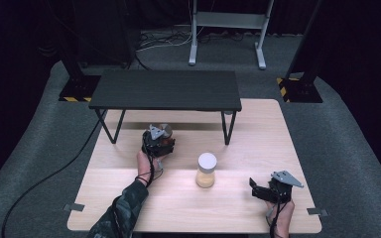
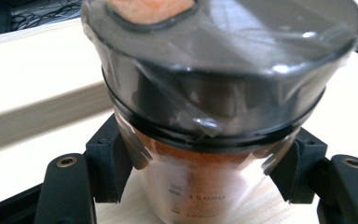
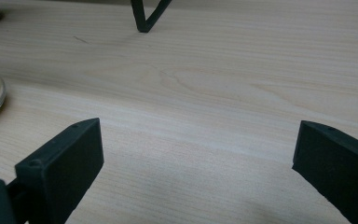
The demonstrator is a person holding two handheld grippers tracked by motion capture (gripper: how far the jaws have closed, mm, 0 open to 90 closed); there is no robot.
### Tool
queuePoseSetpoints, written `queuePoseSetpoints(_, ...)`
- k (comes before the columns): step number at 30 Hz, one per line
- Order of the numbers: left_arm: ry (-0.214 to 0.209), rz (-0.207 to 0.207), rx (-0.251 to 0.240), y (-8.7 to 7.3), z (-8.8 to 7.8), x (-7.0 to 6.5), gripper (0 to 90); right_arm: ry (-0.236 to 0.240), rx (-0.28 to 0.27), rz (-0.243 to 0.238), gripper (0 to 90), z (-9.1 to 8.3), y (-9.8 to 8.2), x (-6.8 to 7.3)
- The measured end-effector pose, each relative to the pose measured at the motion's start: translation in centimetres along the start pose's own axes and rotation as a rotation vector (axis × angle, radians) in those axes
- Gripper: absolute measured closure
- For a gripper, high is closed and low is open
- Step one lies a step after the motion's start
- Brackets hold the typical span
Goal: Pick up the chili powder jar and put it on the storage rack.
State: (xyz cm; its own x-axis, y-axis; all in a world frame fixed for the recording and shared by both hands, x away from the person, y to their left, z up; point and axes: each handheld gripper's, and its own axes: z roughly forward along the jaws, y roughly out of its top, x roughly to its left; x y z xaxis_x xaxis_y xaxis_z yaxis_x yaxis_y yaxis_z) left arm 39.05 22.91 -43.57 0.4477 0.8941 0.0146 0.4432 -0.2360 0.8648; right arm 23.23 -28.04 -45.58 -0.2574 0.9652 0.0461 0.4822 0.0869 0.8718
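Between black jaws, round clear jar [image 2: 200, 186], dark lid [image 2: 223, 60]

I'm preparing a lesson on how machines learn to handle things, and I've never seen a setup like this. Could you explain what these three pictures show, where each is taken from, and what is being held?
No robot here: a person holds a hand-operated two-jaw gripper in each hand at a light wooden table. The high view looks down from above the person. The other two cameras ride on the grippers and look along their black jaws.

The left gripper is shut on a clear spice jar of orange-red powder with a dark lid. From above it sits in front of a low black shelf.

The right gripper is open, with bare wood between its jaws.

A second jar, white-lidded with pale yellowish powder, stands free between the hands.
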Motion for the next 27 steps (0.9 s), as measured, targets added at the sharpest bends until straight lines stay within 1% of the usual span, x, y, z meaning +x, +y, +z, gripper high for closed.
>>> queuePoseSetpoints(2,-0.003,0.005,0.003,0.1,-0.1,0.0,31.8,0.002,0.004,-0.001,0.7,0.0,0.1,0.0)
queuePoseSetpoints(6,-0.007,0.0,0.0,0.2,-0.4,0.1,31.7,0.001,0.001,0.0,0.7,0.0,0.0,0.0)
queuePoseSetpoints(12,-0.015,0.012,0.0,0.4,-0.9,0.2,31.7,0.0,0.003,0.0,0.7,0.0,0.0,0.0)
queuePoseSetpoints(18,-0.024,0.008,-0.008,0.6,-1.3,0.4,31.7,-0.001,0.002,0.0,0.7,0.0,0.0,0.0)
queuePoseSetpoints(25,-0.037,0.017,-0.005,0.8,-2.2,0.6,31.7,0.0,0.008,0.0,0.7,0.1,0.1,0.0)
queuePoseSetpoints(27,-0.038,0.013,-0.007,0.8,-2.3,0.6,31.7,0.002,0.007,-0.003,0.7,0.1,0.1,0.0)
